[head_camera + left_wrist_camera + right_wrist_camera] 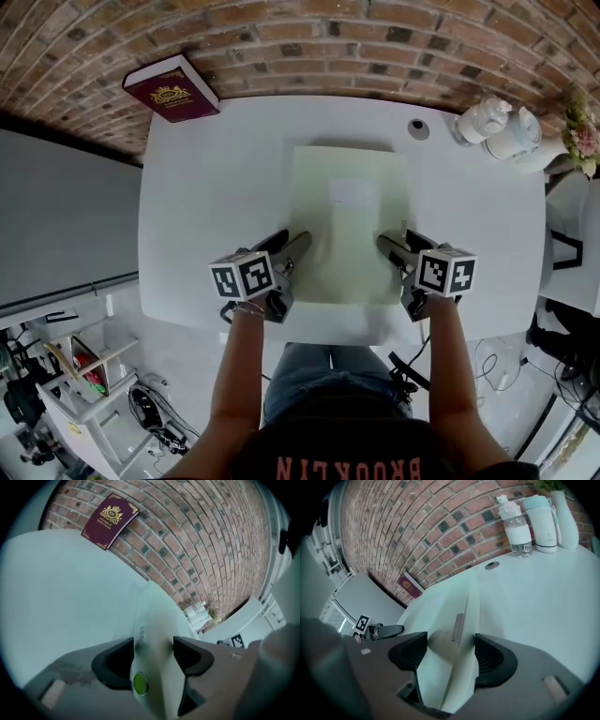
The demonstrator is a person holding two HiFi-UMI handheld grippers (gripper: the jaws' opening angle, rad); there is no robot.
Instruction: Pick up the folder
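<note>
A pale green folder (347, 216) lies on the white table (206, 187), in front of the person. My left gripper (291, 242) is at its left edge. In the left gripper view the folder (154, 616) fills the space between the jaws of that gripper (152, 651), and both pads lie against it. My right gripper (394, 239) is at the right edge. In the right gripper view the folder's edge (454, 606) runs between the wide-spread jaws of that gripper (451, 648), with a shadowed gap beside the left pad.
A dark red book (171, 89) leans on the brick wall at the table's far left corner. Two white bottles (497, 127) and flowers (581, 136) stand at the far right, next to a round cable grommet (418, 128). Shelving and cables lie on the floor below.
</note>
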